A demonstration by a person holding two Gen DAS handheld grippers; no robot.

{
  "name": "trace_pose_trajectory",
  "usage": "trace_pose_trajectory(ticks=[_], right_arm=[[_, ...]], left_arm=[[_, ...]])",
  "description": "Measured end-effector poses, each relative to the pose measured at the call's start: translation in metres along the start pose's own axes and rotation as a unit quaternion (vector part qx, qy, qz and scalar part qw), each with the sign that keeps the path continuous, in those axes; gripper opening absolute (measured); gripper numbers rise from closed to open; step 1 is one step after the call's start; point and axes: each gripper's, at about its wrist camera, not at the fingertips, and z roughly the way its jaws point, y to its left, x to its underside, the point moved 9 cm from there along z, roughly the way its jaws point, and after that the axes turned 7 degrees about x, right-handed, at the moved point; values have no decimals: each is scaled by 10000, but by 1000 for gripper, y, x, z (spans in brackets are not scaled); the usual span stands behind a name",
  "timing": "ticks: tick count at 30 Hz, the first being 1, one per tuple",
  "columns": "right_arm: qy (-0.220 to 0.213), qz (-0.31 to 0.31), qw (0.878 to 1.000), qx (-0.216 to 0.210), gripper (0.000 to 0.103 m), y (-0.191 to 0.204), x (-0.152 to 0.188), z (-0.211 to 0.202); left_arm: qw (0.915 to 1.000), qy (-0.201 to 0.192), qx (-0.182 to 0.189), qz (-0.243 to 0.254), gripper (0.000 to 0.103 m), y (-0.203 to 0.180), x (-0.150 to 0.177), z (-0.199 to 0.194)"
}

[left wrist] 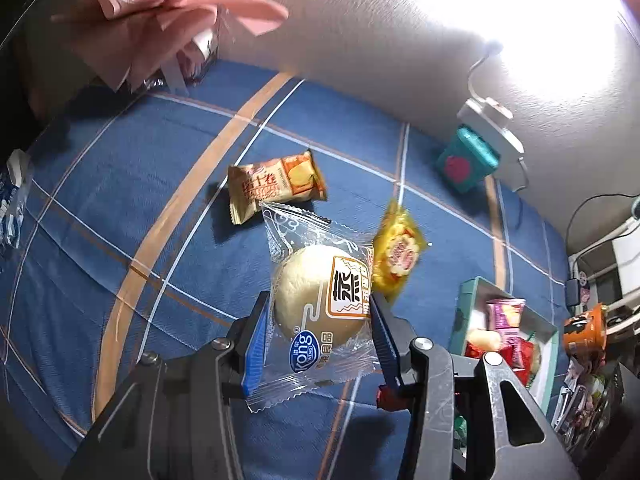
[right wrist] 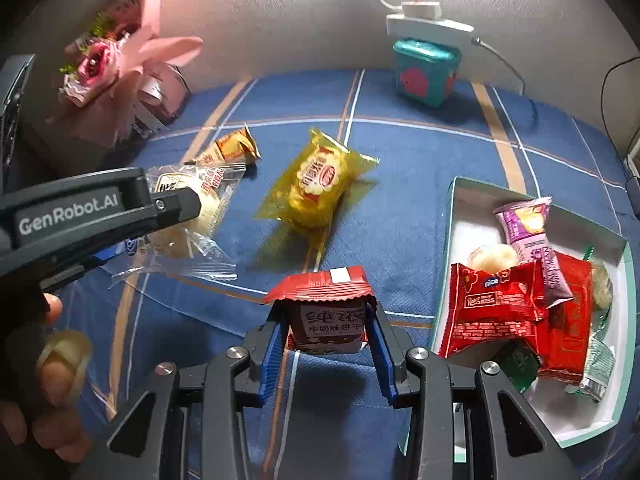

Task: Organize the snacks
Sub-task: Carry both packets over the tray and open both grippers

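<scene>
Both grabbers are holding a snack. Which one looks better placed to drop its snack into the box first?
Probably the right gripper: its red packet hangs right beside the box. The left gripper, with its bun, sits farther from it.

A clear-wrapped pale bun (left wrist: 320, 300), red biscuit packet (right wrist: 326, 312), yellow pack (right wrist: 316, 188) (slightly blurred) and orange-beige pack (left wrist: 276, 186) above blue cloth.

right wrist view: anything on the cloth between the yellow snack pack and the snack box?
Nothing. In the right wrist view the yellow snack pack and the snack box are separated only by bare blue plaid cloth.
</scene>
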Motion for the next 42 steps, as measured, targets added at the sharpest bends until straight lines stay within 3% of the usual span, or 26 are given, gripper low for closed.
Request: trace_pose_trajectory(ticks=[9,19,33,42], right_arm=[[-376,342,9987,-15,42,-31,-6,-35],[-685,1228,9891,434,42,-118,-16,-63],[-634,2394,9624,1121,42,-240,12,-82],[-400,2663,9548,1260,42,-271,31,-75]], left_arm=[[9986,-416,121,295,49,-24,-3,-35],[9939,-582,397,853,49,-75,3,-52],[9762,2,999,1925,49,-176,65,-31],[9618,458,1082,2472,49,-217,110,0]])
